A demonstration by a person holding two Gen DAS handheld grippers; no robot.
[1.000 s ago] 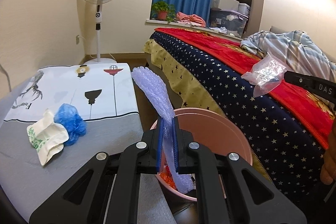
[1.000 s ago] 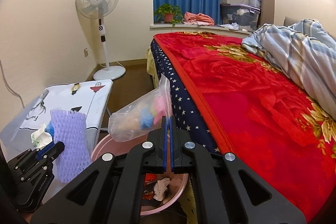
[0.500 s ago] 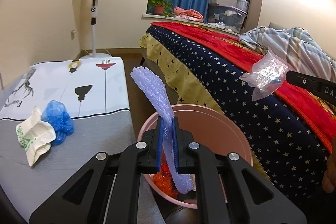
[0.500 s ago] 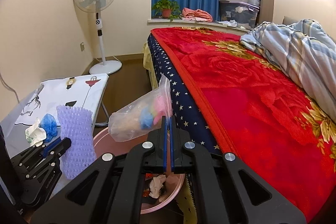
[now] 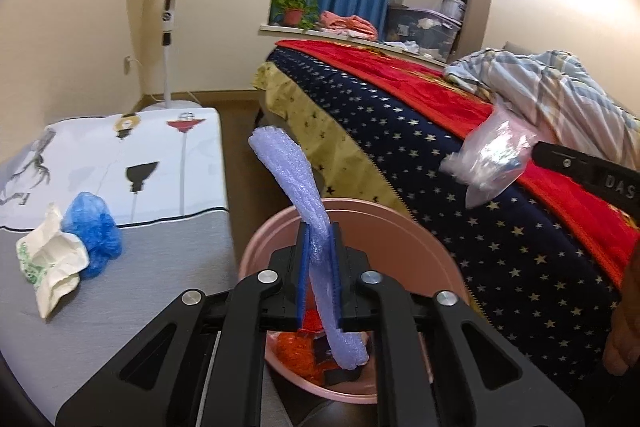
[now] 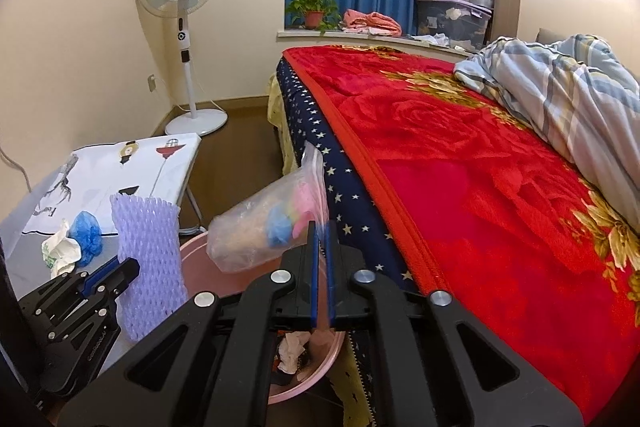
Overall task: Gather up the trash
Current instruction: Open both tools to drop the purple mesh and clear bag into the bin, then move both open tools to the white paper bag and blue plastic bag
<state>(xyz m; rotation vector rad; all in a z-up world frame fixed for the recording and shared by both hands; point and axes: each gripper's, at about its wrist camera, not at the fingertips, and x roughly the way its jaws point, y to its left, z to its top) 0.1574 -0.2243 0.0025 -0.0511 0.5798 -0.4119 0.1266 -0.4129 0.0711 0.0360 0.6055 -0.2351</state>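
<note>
— What has changed at the bin [image 5: 372, 215]?
— My right gripper [image 6: 320, 275] has just loosened; the bag [image 6: 256, 227] slips free above it; my left gripper [image 5: 319, 267] clamps the foam net [image 5: 292, 171] over it, to drop next.

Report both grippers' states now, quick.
Left gripper: shut on the foam net, over the bin.
Right gripper: jaws slightly parted, bag at the tips; grip cannot be told.

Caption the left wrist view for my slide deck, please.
Left gripper holds purple foam net over pink bin; right gripper's bag waits alongside.
</note>
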